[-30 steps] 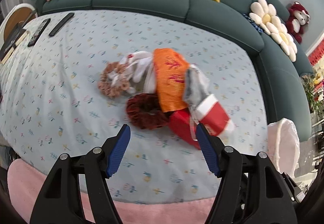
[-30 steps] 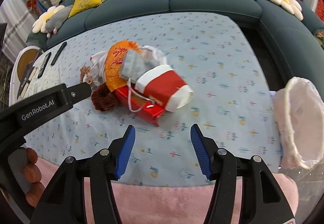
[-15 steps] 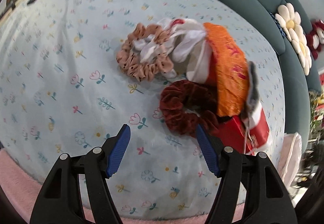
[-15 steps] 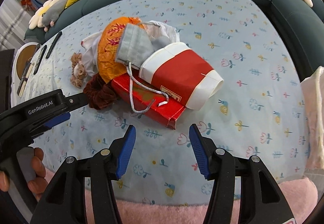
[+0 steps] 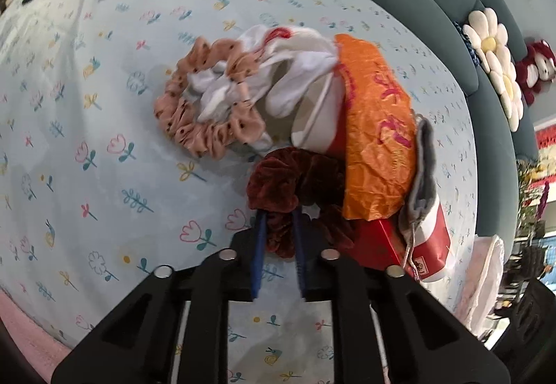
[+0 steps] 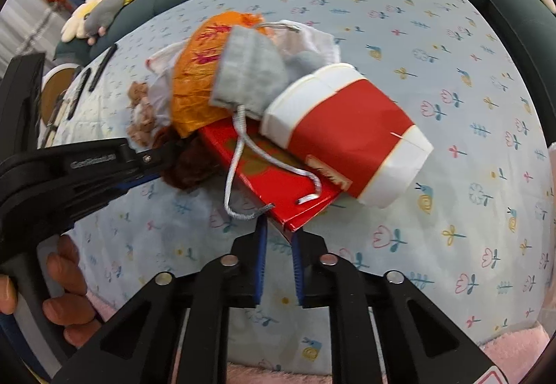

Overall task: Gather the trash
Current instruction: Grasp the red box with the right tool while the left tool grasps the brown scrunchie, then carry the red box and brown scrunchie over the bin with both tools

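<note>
Both grippers had been lowered toward the pile since the earlier frames, and their jaws had just been closing. The left gripper (image 5: 278,227) was seen clenched on the near loop of the dark red scrunchie (image 5: 299,189), with the velvet squeezed between the blue pads (image 5: 259,245). The right gripper (image 6: 278,238) was closed on the near corner of the flat red box (image 6: 274,182); the corner was caught between its pads.

The trash was piled in the middle of the flowered bedcover (image 5: 104,141). An orange wrapper (image 5: 375,141) was laid over the box, a red and white paper cup (image 6: 347,134) rested on the box, and a grey pouch (image 6: 246,75) with a cord was draped across both. A pink scrunchie (image 5: 205,113) and white cloth (image 5: 288,78) lay beside them. A pale bag (image 5: 483,280) was seen at the bed's edge, probably the place for the trash.

For this step, it is judged that the two lifts should be made slowly. The scrunchie is partly tucked under the wrapper, so it should be drawn out sideways. The box bears the cup and the pouch, therefore it should be kept level, or those things may slide off.
</note>
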The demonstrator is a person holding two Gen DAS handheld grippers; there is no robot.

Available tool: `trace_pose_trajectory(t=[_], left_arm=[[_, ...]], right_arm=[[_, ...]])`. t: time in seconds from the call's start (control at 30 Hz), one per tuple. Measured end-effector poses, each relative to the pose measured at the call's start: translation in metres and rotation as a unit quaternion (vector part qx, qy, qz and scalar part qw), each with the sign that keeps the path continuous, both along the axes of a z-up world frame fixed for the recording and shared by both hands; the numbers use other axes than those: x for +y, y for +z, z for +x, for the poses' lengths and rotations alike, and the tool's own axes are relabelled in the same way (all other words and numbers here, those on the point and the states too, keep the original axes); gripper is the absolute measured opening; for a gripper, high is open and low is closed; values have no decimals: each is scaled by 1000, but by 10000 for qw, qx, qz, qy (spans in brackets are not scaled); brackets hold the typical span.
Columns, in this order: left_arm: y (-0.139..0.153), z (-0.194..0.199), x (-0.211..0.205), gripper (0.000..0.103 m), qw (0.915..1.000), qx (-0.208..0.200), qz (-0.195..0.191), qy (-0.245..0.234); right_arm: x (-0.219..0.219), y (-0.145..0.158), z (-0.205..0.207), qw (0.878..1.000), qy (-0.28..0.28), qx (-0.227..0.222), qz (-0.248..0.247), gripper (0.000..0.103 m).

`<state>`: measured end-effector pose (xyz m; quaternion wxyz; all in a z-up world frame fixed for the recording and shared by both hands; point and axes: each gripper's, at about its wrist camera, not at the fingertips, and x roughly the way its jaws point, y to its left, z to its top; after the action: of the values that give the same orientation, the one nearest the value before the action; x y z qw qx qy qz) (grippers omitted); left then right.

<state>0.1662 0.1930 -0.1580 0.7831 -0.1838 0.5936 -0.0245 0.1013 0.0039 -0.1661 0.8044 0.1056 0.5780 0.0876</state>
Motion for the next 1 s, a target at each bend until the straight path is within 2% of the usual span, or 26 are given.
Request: trace_pose_trajectory(t=[0.1,0.27,0.53,0.73,1.0], left_arm=[[8,-5,-1,5,9999,-87,60,-11],[33,-16,-3,5,9994,-327,47,-41],[89,-34,-25,5,9957,-890,100,-255],[140,-49,-55,5,9886,-1401,118,-531],[197,-75,-113,5,9744,-1975,12,-1070]], right_arm=[[1,10,-5,9999,45,-110,79,6],[-1,39,-15,9990,81,-395,215,1],[-14,99,-36,9940,9,-1036,339,1],[-40,146,-57,9870,-196,-1560,347,1],[-89,196,-88,9749,-567,-2136,257,1]])
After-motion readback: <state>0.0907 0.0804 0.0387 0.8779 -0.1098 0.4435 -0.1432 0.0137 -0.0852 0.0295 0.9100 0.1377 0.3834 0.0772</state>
